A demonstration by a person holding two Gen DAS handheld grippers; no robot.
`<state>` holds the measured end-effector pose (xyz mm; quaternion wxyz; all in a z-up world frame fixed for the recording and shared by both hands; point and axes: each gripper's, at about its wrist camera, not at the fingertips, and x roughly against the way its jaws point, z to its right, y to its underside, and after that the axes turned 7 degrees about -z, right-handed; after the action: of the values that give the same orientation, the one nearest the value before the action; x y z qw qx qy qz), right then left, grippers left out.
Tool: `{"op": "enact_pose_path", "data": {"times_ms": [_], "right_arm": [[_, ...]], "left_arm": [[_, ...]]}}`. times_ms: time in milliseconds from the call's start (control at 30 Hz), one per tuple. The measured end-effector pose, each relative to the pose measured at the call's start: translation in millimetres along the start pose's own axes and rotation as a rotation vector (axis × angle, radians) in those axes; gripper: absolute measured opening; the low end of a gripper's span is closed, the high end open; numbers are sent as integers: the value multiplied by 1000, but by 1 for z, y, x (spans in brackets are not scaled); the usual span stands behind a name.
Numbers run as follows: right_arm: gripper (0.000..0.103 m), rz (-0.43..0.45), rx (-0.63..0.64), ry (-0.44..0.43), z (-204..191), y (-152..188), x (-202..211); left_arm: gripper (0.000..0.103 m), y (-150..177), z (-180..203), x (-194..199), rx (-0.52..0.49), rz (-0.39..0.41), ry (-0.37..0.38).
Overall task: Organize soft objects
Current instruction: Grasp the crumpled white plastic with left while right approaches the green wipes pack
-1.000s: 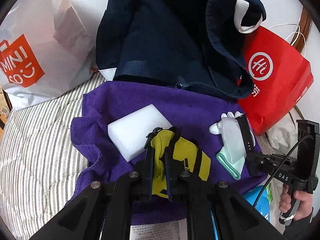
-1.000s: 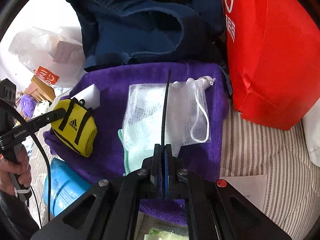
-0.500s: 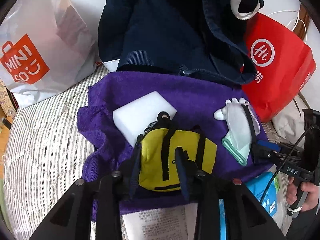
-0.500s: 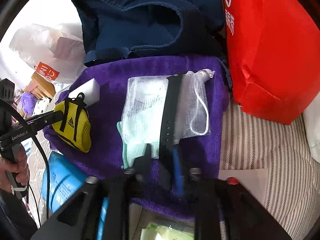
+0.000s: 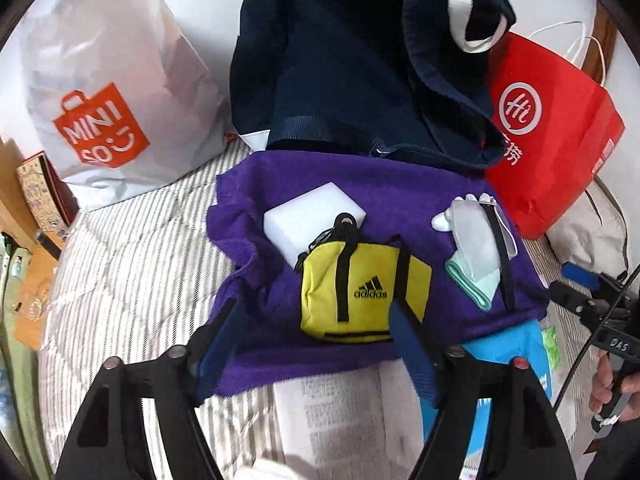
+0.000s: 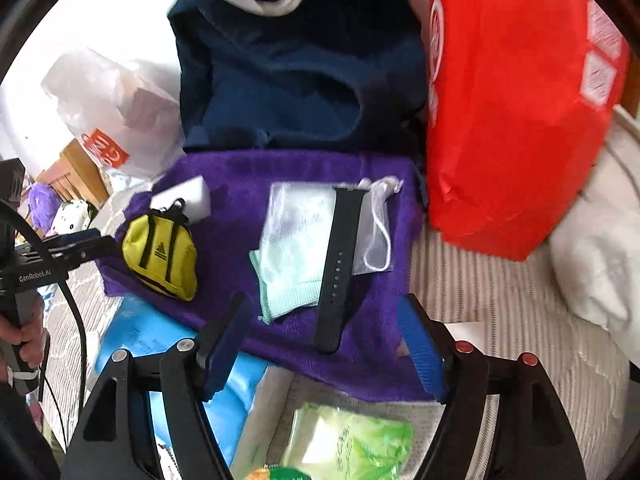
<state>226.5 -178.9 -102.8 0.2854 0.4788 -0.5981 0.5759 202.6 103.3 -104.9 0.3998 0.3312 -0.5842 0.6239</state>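
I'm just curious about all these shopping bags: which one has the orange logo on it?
The white plastic bag at the far left, printed with an orange Miniso shopping-bag logo. The other, the red bag at the right, carries a white circular logo instead.

A glossy red paper shopping bag (image 5: 548, 128) with a white round logo is seen standing at the right, beside a white plastic bag (image 5: 108, 92) printed with an orange logo at the left. A striped quilted bedcover (image 5: 132, 248) is spread beneath, and a sheet of printed white paper (image 5: 340, 412) is laid on it.
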Motion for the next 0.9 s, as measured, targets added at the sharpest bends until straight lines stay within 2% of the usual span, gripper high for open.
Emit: {"op": "enact_pose_path", "data": {"times_ms": [100, 200, 300, 367, 500, 633, 833, 867, 900], "right_arm": [[81, 28, 17, 10, -2, 10, 18], [81, 1, 44, 31, -5, 23, 31], [81, 10, 28, 84, -5, 42, 46], [81, 13, -18, 74, 0, 53, 55], [81, 12, -112, -1, 13, 76, 72], [81, 4, -142, 19, 19, 96, 82], [81, 8, -166, 60, 24, 128, 96], [81, 8, -167, 61, 24, 133, 98], [81, 7, -171, 61, 24, 137, 100]], "left_arm": [[83, 15, 0, 11, -8, 4, -15], [83, 37, -1, 19, -20, 0, -34], [83, 57, -4, 22, -17, -19, -48], [83, 72, -7, 23, -6, -33, -51], [83, 103, -11, 22, 27, -60, -49], [83, 125, -5, 22, 32, -53, -46], [83, 144, 5, 10, 1, -53, -117], [82, 146, 5, 7, 1, -57, -123], [77, 147, 5, 4, 1, -55, -125]]}}
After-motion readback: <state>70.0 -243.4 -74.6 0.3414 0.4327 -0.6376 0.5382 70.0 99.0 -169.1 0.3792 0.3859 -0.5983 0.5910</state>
